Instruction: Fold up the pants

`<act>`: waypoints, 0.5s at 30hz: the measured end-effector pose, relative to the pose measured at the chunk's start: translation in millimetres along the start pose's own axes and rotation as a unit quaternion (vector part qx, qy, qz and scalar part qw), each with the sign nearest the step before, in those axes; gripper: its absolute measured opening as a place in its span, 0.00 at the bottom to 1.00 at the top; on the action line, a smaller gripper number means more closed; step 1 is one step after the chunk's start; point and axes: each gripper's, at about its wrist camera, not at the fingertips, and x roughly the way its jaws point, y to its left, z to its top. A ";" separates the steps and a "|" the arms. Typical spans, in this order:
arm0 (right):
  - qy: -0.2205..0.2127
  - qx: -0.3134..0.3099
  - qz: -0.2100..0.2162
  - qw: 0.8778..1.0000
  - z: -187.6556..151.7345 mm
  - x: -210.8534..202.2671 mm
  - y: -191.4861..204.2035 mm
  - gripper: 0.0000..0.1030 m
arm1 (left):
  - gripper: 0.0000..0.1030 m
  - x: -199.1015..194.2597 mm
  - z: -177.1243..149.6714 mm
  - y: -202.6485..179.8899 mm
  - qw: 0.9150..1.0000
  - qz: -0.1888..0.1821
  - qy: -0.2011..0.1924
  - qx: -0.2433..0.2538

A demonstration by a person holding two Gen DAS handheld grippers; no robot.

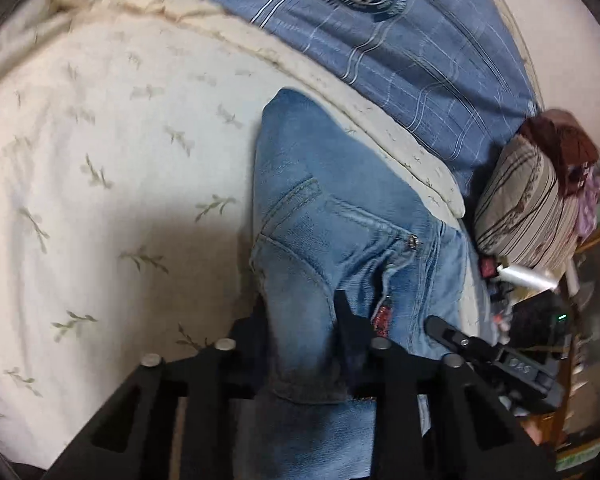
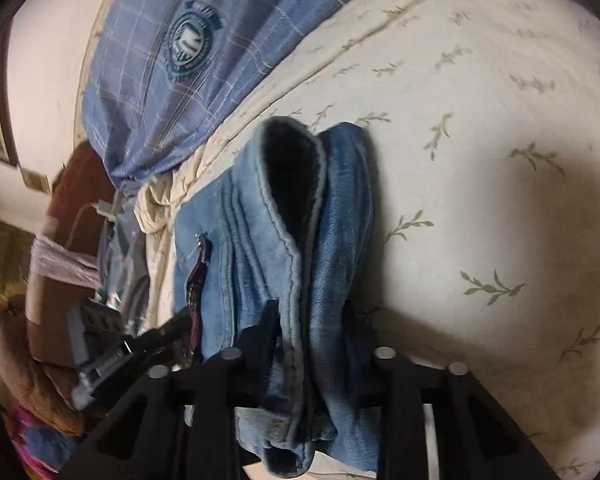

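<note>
Light blue denim pants (image 1: 320,216) lie bunched on a cream bedspread with a leaf print (image 1: 100,160). My left gripper (image 1: 300,312) is shut on a fold of the pants near a back pocket with a zipper. In the right wrist view my right gripper (image 2: 312,316) is shut on several layers of the pants (image 2: 284,216), with the dark inside of an open hem showing above. The other gripper's black tip shows at the right of the left wrist view (image 1: 452,332) and at the left of the right wrist view (image 2: 156,336).
A blue checked duvet with a round crest (image 1: 380,32) lies along the far side of the bed. A striped pillow (image 1: 524,208) and small clutter sit by the bed edge. Brown and pink bedding (image 2: 52,320) lies at the left of the right wrist view.
</note>
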 end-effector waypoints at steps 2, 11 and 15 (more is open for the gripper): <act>-0.010 -0.022 -0.008 1.000 0.1 -9.0 15.9 0.18 | 0.25 -12.2 1.0 -15.2 0.999 0.017 -0.017 0.033; -0.063 -0.087 0.026 0.994 35.8 -52.2 95.3 0.16 | 0.25 -88.8 51.8 -48.1 0.991 0.030 -0.099 0.089; -0.067 -0.100 0.037 0.992 60.6 -50.3 123.1 0.16 | 0.26 -98.8 75.8 -41.5 0.991 0.029 -0.106 0.080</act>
